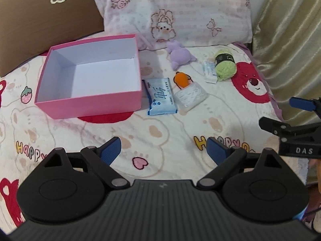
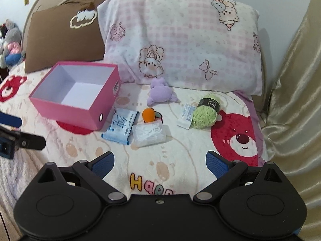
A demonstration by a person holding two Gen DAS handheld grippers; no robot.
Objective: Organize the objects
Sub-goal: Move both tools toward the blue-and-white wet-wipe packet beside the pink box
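A pink box (image 1: 88,104) (image 2: 66,110) with a white inside stands open and empty on the bed. To its right lie a blue tissue pack (image 1: 161,96) (image 2: 121,127), a clear plastic case (image 1: 190,97) (image 2: 149,133), an orange plush carrot (image 1: 181,79) (image 2: 149,115), a purple plush toy (image 1: 180,56) (image 2: 161,93), a small white packet (image 1: 209,71) (image 2: 186,116) and a green yarn ball (image 1: 225,66) (image 2: 206,112). My left gripper (image 1: 163,152) hovers open over the blanket, nothing between its fingers. My right gripper (image 2: 160,163) is open too, short of the objects.
A cartoon blanket (image 1: 152,132) covers the bed. A pink pillow (image 2: 180,40) and a brown pillow (image 2: 64,36) lean at the head. A gold curtain (image 2: 291,100) hangs on the right. Plush toys (image 2: 11,42) sit far left.
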